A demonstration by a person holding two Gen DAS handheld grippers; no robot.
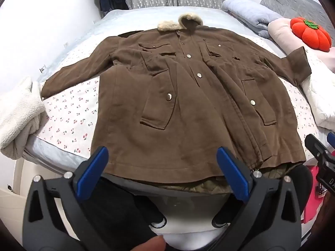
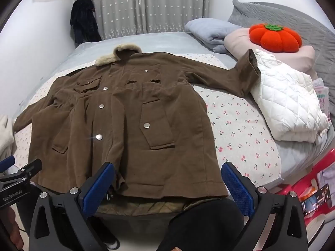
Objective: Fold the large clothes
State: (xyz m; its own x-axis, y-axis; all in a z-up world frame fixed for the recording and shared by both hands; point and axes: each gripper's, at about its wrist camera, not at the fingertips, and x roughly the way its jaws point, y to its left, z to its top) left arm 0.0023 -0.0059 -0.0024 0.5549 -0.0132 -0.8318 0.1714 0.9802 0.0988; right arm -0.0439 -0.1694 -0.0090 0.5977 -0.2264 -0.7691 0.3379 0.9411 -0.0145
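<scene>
— Where is the garment?

— The brown coat [image 1: 188,96] lies face up and spread flat on the bed [image 1: 69,117], over the cherry-print sheet. Fleece collar [image 1: 180,24] at the far end, hem at the near edge, where a quilted green lining [image 2: 146,206] shows beneath it. Front snapped shut. One sleeve runs out toward the white fleece blanket [image 1: 18,115]; the other sleeve's cuff [image 2: 250,69] rests against the white quilted bundle [image 2: 286,104].

— And the tools?

— The left gripper [image 1: 163,173] hovers just above the hem, blue fingers [image 1: 92,171] spread wide, nothing held. The right gripper [image 2: 167,188] hangs over the hem's other side, equally wide apart and empty. Neither touches the cloth, as far as I can tell.

— Surroundings?

— An orange pumpkin cushion [image 2: 274,37] sits on a pink pillow [image 2: 236,39] beside folded grey bedding. Dark clothing [image 2: 83,23] hangs by the starred curtain [image 2: 146,6].
</scene>
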